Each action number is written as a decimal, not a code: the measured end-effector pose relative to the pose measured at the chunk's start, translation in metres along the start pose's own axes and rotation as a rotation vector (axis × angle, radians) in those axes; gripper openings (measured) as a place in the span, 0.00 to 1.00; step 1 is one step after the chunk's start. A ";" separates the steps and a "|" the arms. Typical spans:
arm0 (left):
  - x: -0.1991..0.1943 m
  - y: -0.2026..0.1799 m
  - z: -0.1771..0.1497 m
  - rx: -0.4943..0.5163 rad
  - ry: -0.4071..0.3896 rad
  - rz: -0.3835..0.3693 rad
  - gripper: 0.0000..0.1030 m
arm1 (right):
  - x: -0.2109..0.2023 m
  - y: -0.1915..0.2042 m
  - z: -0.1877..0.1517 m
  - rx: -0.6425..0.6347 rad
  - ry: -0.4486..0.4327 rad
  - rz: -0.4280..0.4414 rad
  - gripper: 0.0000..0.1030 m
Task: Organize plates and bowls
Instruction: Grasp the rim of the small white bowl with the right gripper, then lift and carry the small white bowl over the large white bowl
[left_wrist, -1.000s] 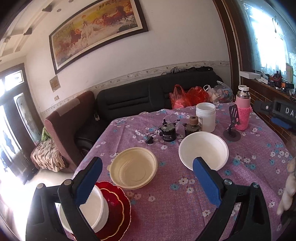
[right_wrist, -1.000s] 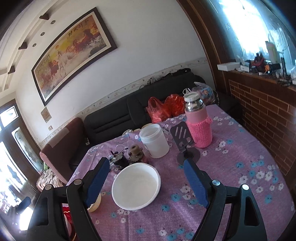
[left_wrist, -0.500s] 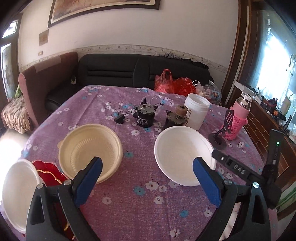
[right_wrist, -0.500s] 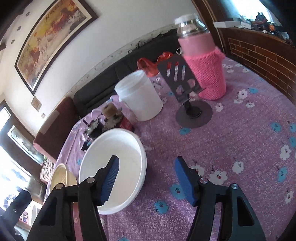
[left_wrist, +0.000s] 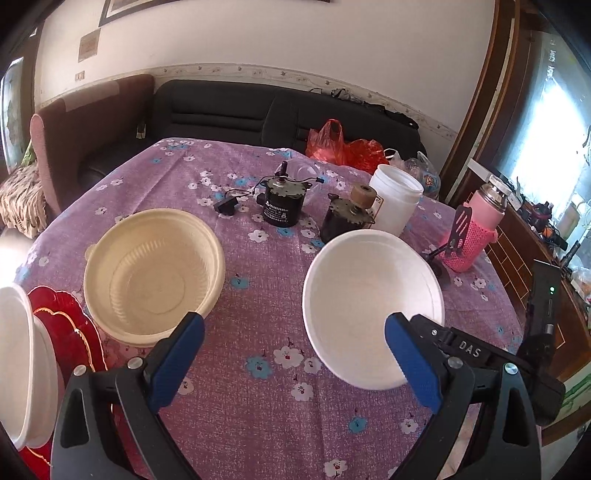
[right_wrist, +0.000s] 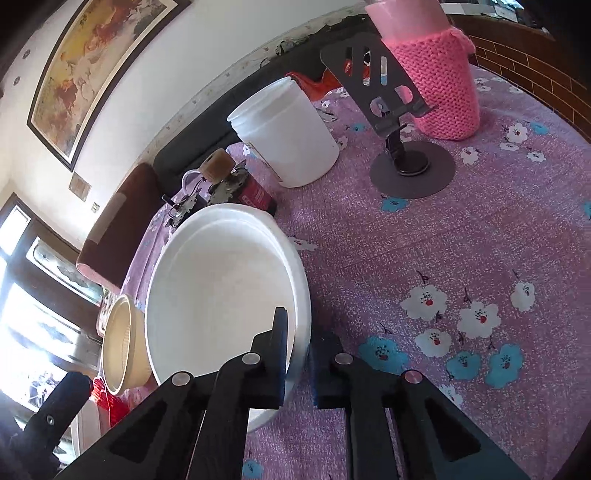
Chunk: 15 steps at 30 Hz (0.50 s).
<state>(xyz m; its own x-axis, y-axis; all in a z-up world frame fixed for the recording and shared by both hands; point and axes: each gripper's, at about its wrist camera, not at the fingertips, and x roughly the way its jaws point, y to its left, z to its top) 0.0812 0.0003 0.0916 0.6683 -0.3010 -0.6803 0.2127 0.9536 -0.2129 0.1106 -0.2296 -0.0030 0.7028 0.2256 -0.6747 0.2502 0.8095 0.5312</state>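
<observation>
Sitting on the purple flowered tablecloth (left_wrist: 266, 406), the white bowl (left_wrist: 369, 295) is at the right side of the table, and the right gripper (right_wrist: 297, 354) has its fingers closed on the near rim, one finger inside and one outside. To the left of it stands a cream bowl (left_wrist: 155, 273), and at the far left edge another white bowl (left_wrist: 14, 362) lies on red plates (left_wrist: 70, 332). The left gripper (left_wrist: 291, 354) hangs above the cloth between the two bowls with its fingers wide apart and nothing between them. Farther away stand two small motors (left_wrist: 282, 205), a white jar (left_wrist: 393, 199), a phone stand (right_wrist: 402, 147) and a pink flask (left_wrist: 476, 229).
</observation>
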 end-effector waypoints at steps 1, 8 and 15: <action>0.001 0.003 0.000 -0.009 0.002 -0.003 0.95 | -0.005 0.002 -0.001 -0.016 0.022 -0.017 0.08; 0.022 0.013 -0.009 -0.049 0.089 -0.079 0.91 | -0.019 0.005 -0.005 -0.067 0.194 0.042 0.09; 0.051 0.008 -0.024 -0.025 0.175 -0.091 0.67 | 0.000 -0.007 -0.009 -0.010 0.213 0.037 0.12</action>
<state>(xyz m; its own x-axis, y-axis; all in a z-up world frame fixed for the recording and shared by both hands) 0.1002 -0.0074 0.0384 0.5124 -0.3833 -0.7685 0.2473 0.9228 -0.2954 0.1032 -0.2304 -0.0114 0.5545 0.3638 -0.7485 0.2197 0.8035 0.5532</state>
